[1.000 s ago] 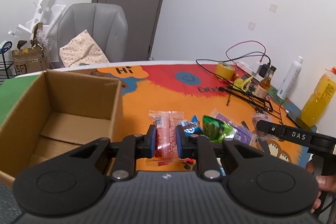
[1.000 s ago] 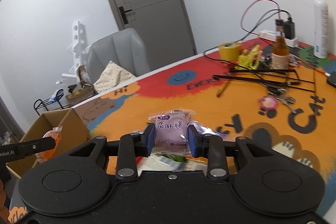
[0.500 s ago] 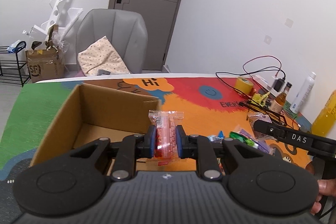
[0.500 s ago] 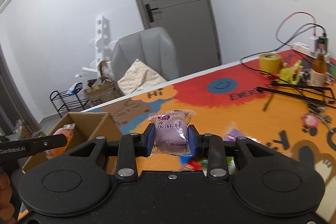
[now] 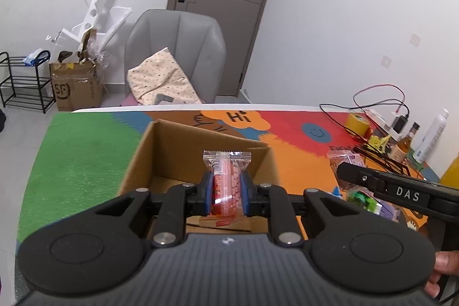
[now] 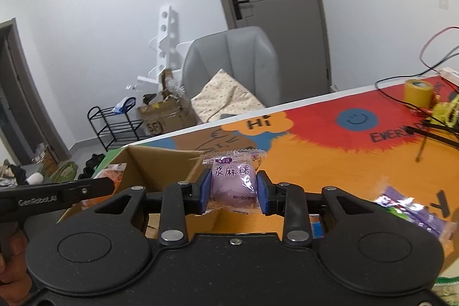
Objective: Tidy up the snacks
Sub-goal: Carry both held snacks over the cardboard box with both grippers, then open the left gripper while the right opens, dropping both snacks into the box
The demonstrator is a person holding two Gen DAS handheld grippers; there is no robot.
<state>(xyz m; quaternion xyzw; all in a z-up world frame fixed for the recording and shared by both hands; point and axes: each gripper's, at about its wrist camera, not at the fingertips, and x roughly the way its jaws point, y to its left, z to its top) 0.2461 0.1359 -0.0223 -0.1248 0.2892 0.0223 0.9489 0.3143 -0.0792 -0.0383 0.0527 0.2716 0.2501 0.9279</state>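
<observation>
Colourful mat [image 5: 289, 151] covers the table, where the left gripper [image 5: 224, 189] pinches a red snack [image 5: 226, 182] over the open box [image 5: 160, 151] and the right gripper [image 6: 233, 189] clamps a purple snack [image 6: 233, 182] beside it.

Red/white snack pkt [image 5: 226, 181]; purple pkt [image 6: 233, 183]; brown box [image 5: 183, 145]; multicolour mat [image 5: 83, 151].

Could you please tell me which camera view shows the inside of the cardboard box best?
The left wrist view: it looks down into the cardboard box, showing inner walls and some floor behind the red snack packet. The right wrist view shows the box only obliquely, at lower left, its floor mostly hidden.
</observation>
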